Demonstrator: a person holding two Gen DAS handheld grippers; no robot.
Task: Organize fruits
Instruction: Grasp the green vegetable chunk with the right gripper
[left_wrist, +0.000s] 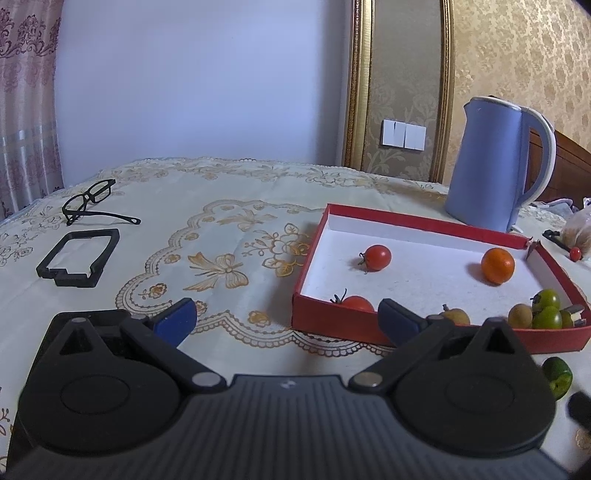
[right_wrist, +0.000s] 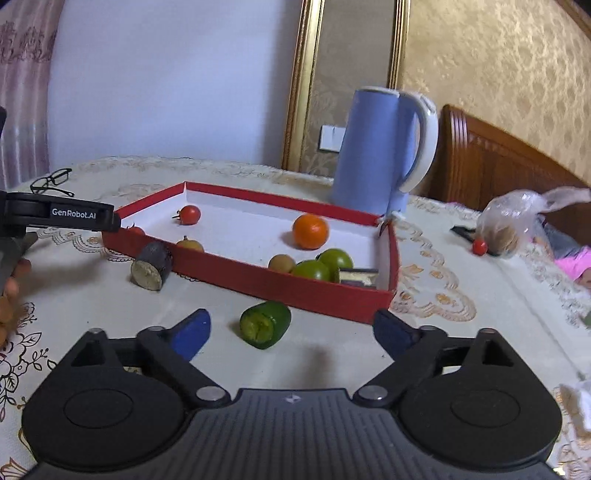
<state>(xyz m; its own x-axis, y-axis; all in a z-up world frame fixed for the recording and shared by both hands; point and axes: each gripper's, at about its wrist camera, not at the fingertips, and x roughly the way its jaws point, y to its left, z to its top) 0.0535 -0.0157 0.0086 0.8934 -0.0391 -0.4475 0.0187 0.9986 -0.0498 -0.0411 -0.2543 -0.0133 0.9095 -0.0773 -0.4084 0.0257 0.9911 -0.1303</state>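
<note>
Both grippers are spread wide with nothing between the pads: our right gripper (right_wrist: 291, 332) hangs low over the tablecloth (right_wrist: 92, 295), lined up on the green chunk (right_wrist: 265, 325) lying just in front of it, and our left gripper (left_wrist: 286, 321) waits near the box's front wall, probably just keeping out of the way.

Going big to small, the blue kettle (right_wrist: 373, 155) stands behind the red box (right_wrist: 258, 284), which is clearly our collection spot. Inside it sit an orange (right_wrist: 310, 231), two green fruits (right_wrist: 325, 265) bunched in the near right corner, a small brown one (right_wrist: 281, 263) beside them, and a tomato (right_wrist: 189, 214) toward the back.

Outside the box we've got that green chunk, a dark cut piece (right_wrist: 151, 266) touching the front wall, and a tiny red one (right_wrist: 480, 246) over by the plastic bag (right_wrist: 517, 218).
</note>
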